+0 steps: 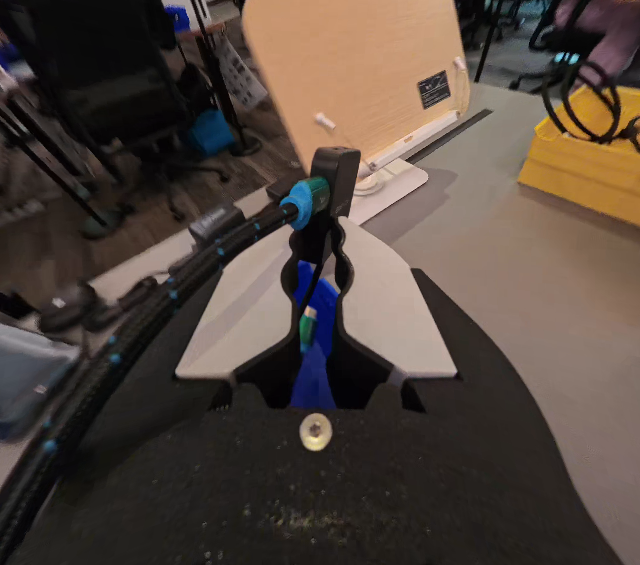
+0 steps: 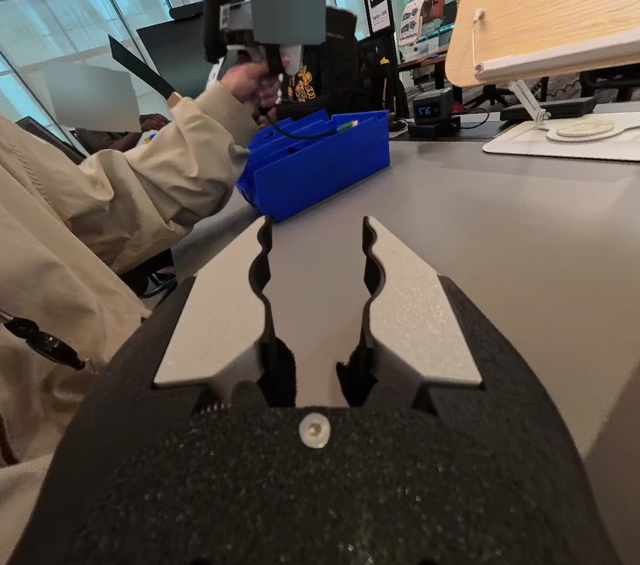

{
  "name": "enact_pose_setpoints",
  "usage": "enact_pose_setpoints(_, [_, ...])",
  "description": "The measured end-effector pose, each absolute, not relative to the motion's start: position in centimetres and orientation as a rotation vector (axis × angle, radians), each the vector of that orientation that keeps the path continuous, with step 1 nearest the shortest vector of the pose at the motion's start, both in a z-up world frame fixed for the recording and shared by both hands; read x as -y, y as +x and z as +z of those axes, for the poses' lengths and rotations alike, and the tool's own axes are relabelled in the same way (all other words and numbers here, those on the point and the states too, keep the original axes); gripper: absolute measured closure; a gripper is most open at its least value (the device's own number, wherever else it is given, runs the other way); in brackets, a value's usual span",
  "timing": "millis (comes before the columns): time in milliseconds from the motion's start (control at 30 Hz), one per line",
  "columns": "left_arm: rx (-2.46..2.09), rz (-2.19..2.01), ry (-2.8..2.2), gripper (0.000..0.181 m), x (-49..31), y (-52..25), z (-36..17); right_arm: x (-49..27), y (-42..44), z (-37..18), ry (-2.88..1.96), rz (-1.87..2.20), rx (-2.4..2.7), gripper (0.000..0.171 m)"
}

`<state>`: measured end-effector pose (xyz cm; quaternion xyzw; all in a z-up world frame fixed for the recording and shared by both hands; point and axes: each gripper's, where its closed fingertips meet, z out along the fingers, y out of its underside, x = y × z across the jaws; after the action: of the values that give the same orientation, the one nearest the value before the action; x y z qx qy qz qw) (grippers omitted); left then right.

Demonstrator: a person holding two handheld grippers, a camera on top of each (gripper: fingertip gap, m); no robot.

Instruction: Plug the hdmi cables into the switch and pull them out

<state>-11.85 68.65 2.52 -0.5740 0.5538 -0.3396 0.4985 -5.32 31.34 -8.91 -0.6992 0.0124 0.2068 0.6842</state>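
Observation:
In the left wrist view my left gripper (image 1: 320,233) is shut on the lower end of a small black HDMI switch (image 1: 335,176) and holds it upright above the grey table (image 1: 491,271). A green and blue HDMI plug (image 1: 308,198) sits in the switch's left side. Its black braided cable (image 1: 194,275) runs off to the lower left. A thin lead hangs from the switch and ends in a small green connector (image 1: 307,323) over a blue bin (image 1: 320,302). In the right wrist view my right gripper (image 2: 317,223) is open and empty, low over the table (image 2: 485,237).
The blue bin (image 2: 318,164) stands on the table ahead of the right gripper, with the green connector (image 2: 346,125) above it. A beige sleeve (image 2: 145,188) is at the left. A wooden board on a white stand (image 1: 356,57) is at the back. A yellow bin (image 1: 581,167) holds black cables. There is about 40 cm between the tips of the two grippers.

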Motion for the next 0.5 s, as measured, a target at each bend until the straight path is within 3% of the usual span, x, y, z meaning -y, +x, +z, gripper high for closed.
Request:
enact_pose_setpoints(333, [-1.539, -0.407, -0.760, 0.166, -52.1, -8.5, 13.9, -35.6, -6.4, 2.2, -1.476, 0.275, 0.294, 0.119])
enact_pose_setpoints(500, [-1.649, -0.377, -0.524, 0.166, -46.2, -5.9, 12.7, -37.8, -4.3, 6.4, -1.493, 0.046, 0.381, 0.119])
